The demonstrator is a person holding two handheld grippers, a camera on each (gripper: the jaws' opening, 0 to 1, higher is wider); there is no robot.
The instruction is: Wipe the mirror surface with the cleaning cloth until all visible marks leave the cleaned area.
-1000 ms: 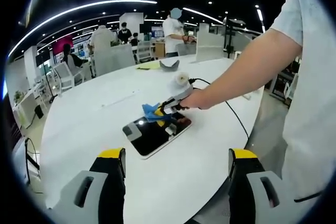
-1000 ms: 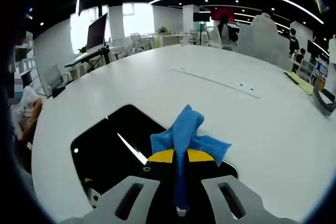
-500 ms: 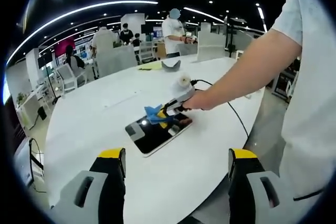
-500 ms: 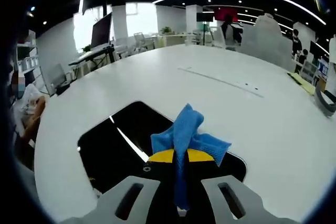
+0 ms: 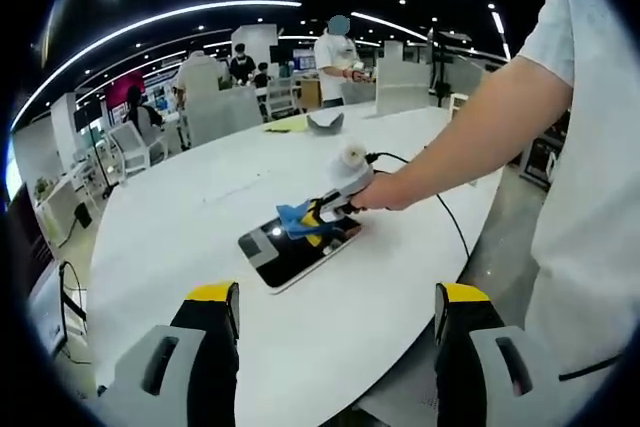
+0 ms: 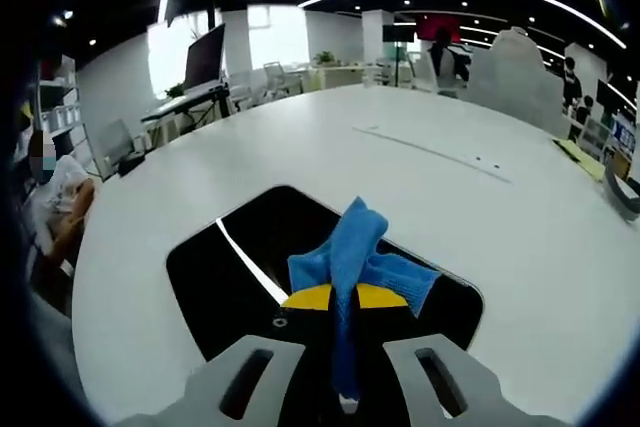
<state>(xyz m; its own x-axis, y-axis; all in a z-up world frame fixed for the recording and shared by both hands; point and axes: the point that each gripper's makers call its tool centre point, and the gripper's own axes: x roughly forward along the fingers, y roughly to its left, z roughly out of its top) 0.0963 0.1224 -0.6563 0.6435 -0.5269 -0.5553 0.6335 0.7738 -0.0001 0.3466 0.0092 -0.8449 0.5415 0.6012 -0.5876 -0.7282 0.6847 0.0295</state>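
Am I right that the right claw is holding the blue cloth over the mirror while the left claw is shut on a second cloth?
Not quite. The right claw does hold the blue cloth over the mirror, but the left claw is open and holds nothing, as the left gripper view shows.

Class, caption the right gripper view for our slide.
Right tongs press a blue cloth onto the dark mirror.
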